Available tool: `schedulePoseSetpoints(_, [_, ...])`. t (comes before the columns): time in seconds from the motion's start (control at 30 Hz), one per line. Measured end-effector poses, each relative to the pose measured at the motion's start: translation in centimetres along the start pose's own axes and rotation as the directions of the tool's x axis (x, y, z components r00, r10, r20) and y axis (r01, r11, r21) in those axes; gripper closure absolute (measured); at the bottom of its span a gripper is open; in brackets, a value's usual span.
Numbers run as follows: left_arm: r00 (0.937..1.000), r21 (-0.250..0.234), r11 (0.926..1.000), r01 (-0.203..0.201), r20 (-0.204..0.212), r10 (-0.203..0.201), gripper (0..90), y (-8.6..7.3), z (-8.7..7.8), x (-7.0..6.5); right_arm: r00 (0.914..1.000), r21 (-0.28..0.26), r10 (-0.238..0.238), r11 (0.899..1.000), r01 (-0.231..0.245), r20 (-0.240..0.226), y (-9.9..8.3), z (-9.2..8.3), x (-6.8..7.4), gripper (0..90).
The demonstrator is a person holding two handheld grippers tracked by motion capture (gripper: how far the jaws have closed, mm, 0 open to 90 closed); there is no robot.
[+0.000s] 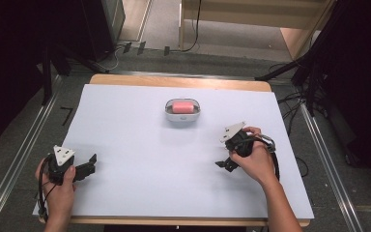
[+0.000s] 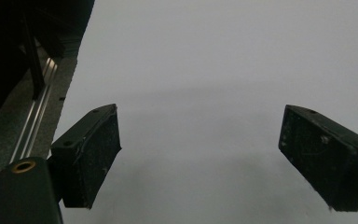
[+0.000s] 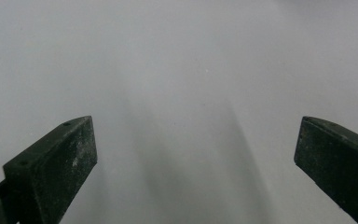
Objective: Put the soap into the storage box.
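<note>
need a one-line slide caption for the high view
Two open hand-held grippers, left and right, rest on a white table near a grey case holding a pink object.

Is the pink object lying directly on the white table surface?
No, the pink object sits inside a small white container at the far middle of the table.

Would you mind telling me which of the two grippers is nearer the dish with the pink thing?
The right gripper. It sits just below and right of the dish, while the left gripper lies far off by the table's near left corner.
</note>
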State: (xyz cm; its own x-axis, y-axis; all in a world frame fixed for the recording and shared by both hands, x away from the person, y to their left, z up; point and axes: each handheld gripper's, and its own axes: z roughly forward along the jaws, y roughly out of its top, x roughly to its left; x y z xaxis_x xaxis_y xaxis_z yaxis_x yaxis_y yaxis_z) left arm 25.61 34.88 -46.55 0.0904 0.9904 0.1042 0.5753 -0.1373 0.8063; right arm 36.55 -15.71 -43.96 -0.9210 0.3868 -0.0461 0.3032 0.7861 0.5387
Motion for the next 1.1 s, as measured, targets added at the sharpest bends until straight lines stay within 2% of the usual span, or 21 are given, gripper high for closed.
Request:
schedulePoseSetpoints(0.17, [1.0,-0.002,1.0,-0.002,-0.002,0.002,13.5,0.0,0.0,0.0,0.9999,-0.004,0.008,1.0,-0.008,0.008,-0.7,-0.2,0.1,0.0])
schedulePoseSetpoints(0.43, [1.0,-0.006,1.0,-0.001,-0.007,0.001,13.5,0.0,-0.1,0.0,0.9987,-0.028,0.046,0.999,-0.045,0.023,-2.8,-1.0,0.1,0.0])
schedulePoseSetpoints(0.63, [0.9999,-0.012,0.9999,-0.006,-0.01,0.006,13.6,-0.1,-0.1,-0.1,0.9976,-0.061,0.068,0.996,-0.067,0.017,-4.1,-1.6,0.2,0.0])
schedulePoseSetpoints(0.87, [0.9999,-0.013,0.9999,-0.008,-0.009,0.008,13.6,-0.1,-0.1,-0.1,0.9959,-0.073,0.089,0.994,-0.087,0.017,-5.4,-2.0,0.5,0.0])
schedulePoseSetpoints(1.1, [0.9999,-0.008,0.9999,-0.011,-0.007,0.011,13.6,0.0,-0.1,-0.1,0.9915,-0.12,0.128,0.985,-0.124,0.027,-7.5,-2.6,0.8,0.0])
